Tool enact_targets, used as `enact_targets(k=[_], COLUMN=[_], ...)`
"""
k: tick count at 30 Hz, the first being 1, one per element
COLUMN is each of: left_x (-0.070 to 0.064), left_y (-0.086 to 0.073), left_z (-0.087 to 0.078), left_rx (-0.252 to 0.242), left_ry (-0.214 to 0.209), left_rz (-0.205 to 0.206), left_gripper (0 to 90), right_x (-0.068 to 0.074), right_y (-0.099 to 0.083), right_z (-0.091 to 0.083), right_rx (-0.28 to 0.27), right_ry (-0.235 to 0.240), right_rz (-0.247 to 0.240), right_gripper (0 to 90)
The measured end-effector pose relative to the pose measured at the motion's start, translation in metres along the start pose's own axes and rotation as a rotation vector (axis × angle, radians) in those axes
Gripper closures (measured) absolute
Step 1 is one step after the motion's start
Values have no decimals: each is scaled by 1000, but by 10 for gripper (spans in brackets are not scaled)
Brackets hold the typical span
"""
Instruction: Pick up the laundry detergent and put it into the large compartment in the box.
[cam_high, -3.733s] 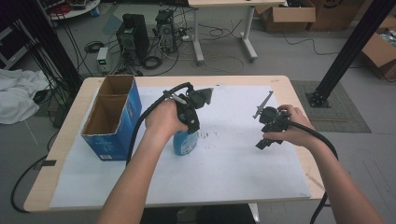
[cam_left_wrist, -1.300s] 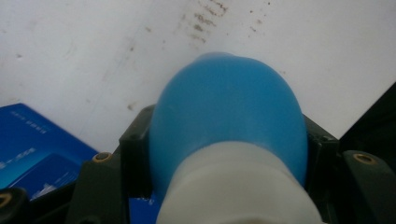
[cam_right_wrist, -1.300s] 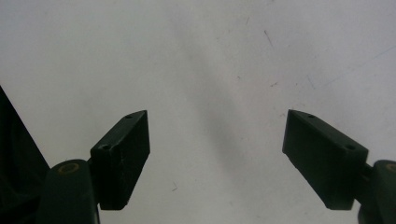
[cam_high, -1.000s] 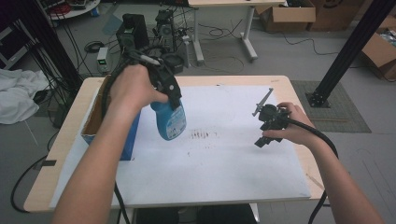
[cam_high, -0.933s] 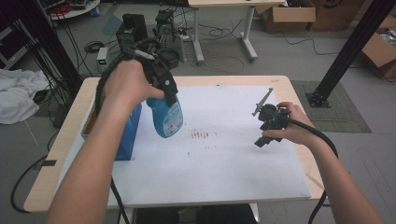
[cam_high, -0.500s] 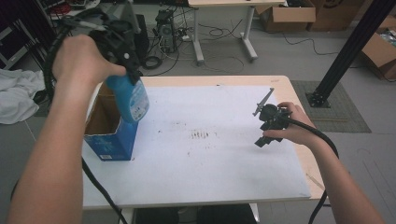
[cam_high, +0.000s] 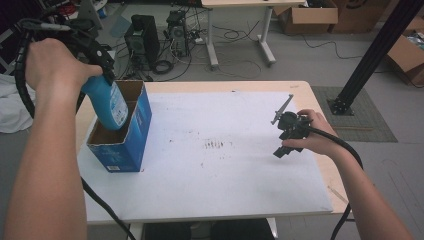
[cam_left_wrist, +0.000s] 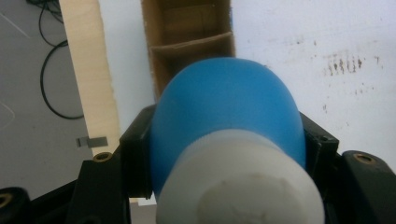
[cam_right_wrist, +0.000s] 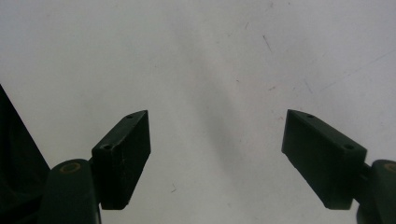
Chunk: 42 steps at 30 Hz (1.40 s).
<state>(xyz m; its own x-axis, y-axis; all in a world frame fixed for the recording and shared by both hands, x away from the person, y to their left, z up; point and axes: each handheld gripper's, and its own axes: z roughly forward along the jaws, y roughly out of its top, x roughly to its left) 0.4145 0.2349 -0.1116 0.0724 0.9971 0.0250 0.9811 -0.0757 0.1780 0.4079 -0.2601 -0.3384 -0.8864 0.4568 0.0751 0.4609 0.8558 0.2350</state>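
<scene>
The left tongs (cam_high: 102, 67) clench the blue bottle (cam_high: 107, 102), tilted bottom-down over the box's (cam_high: 131, 140) near compartment (divider just beyond); right tongs (cam_right_wrist: 217, 156) gape, idle.

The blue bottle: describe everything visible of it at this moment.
The blue bottle looks like smooth plastic with a rounded shoulder and a white cap, plus a pale label on its side. The left gripper is clamped on its upper part, one black jaw at each side. It hangs tilted, base down, partly inside the near compartment of the open blue cardboard box. Whether its base touches the box floor cannot be told.
</scene>
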Motion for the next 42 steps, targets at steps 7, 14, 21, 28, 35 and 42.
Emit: enact_targets(k=[7,14,21,28,35,42], left_x=[6,8,10,9,9,9], left_y=[1,4,4,2,-1,-6], left_z=[16,47,77,107,128,150], left_rx=[-7,30,64,92,114,135], left_ry=[1,18,24,7,2,-1], left_rz=[-36,-23,-19,-14,-16,-15], left_gripper=[381,381,381,381,381,381], right_x=[-1,-1,-3,-2,-2,-2], right_y=[-1,0,-2,0,1,0], right_z=[2,2,1,3,3,3], right_rx=[1,3,6,11,13,15], right_ry=[6,6,3,4,2,3], right_rz=[0,0,5,2,3,3], right_gripper=[238,239,239,239,239,239])
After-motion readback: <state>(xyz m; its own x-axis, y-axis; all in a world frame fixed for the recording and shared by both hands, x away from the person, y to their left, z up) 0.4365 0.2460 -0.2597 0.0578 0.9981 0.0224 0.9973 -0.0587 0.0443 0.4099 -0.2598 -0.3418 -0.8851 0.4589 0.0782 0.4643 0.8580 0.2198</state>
